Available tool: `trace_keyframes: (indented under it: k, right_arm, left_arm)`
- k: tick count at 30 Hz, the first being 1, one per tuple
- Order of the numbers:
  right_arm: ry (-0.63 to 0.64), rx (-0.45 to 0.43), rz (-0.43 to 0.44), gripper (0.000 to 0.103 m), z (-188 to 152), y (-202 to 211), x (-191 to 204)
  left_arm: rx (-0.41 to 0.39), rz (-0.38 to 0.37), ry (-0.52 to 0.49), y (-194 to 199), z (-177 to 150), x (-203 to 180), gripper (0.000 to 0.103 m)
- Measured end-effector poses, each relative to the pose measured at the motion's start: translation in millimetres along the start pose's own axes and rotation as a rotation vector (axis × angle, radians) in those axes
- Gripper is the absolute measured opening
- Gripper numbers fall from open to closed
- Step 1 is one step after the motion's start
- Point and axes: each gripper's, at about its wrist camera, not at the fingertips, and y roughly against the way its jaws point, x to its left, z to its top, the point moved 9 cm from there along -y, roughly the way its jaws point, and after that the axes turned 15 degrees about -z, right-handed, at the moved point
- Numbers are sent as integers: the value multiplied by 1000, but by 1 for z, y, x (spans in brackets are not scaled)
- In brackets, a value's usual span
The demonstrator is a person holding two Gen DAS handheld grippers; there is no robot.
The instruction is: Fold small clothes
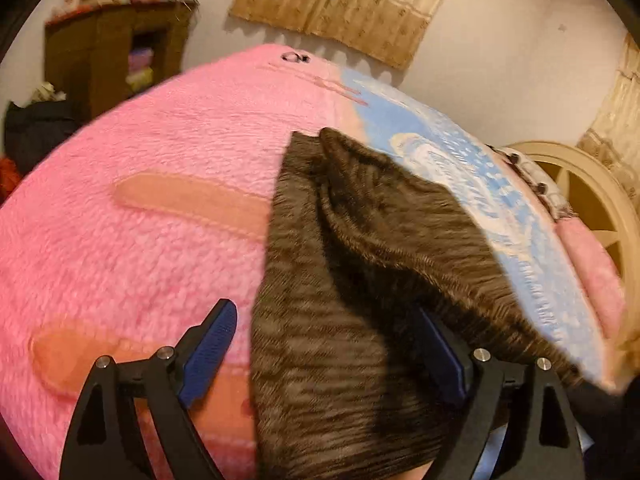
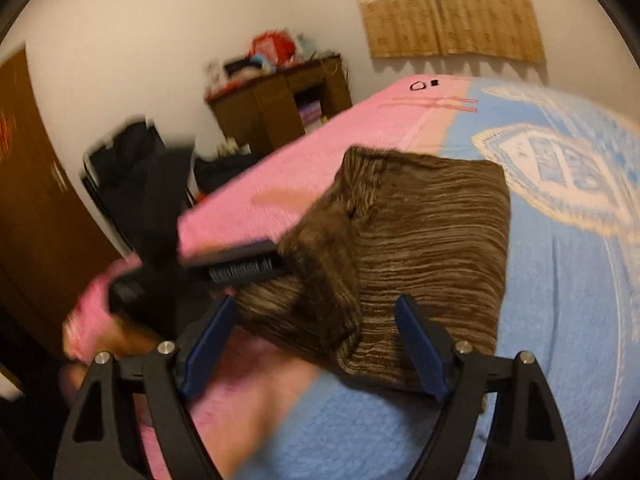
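Note:
A brown striped garment (image 1: pixel 344 280) lies on a pink and blue blanket (image 1: pixel 152 184) covering a bed. In the left wrist view my left gripper (image 1: pixel 332 344) is open, its blue pads (image 1: pixel 210 350) wide apart, with the cloth lying between and under them and a fold raised toward the right. In the right wrist view the same garment (image 2: pixel 432 240) lies partly folded, its left part doubled over. My right gripper (image 2: pixel 316 340) is open over the garment's near edge. The left gripper's black body (image 2: pixel 236 266) shows at the garment's left edge.
A brown wooden cabinet (image 2: pixel 280 104) with clutter on top stands by the far wall. A dark chair with black clothes (image 2: pixel 136 184) stands beside the bed. A cream headboard (image 1: pixel 592 208) is at the right. Beige curtains (image 2: pixel 448 8) hang on the wall.

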Motion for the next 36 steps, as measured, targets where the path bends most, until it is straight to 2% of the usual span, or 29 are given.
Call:
trace_keyframes:
  k: [2,3,5,6,9,12,16,19,22,24,26,29,30,34,36]
  right_arm:
    - [67,31,-29,49,-4,-19,7]
    - [84,40,-55,43,-3,-29,7]
    - [50,50,-84,9,-1,-42,0]
    - [-79,66,-51,9,3,-50,-12]
    - [-140,47,-9,9,8,-49,-12]
    - [-49,0,-31,9,9,-43,4]
    - [-96,-25,2,9,16,-37,7]
    - [-82,-38,53,9,26,-36,21]
    - [-67,-31,70,9,23,-42,32]
    - [-52,-3,80,9,15,-55,40]
    - [-20,68,50,9,-2,-73,42]
    - [-42,78,63,10,-9,-66,32]
    - [-6,64,36,11,-11,-59,27]
    - [-27,71,58,12,-18,-60,22]
    - [-59,76,74,19,-18,-62,22]
  left_arm:
    - [7,-107,80,-3,13,-1,89]
    - [9,-173,136,-5,20,0,89]
    - [23,-233,223,-12,30,8,89]
    - [44,-249,247,-18,33,11,89]
    - [87,-281,222,-28,38,6,89]
    - [91,-265,196,-27,46,4,89]
    - [46,-255,189,-9,51,8,89]
    - [2,-179,116,4,62,9,89]
    - [-38,-110,53,16,70,8,89]
    - [-23,-74,19,16,66,8,89]
    - [20,-47,-10,14,55,9,89]
    - [45,-100,12,20,40,10,89]
    - [49,-130,29,24,35,9,89]
    - [63,-280,74,32,13,-16,89]
    - [88,-297,74,34,1,-24,89]
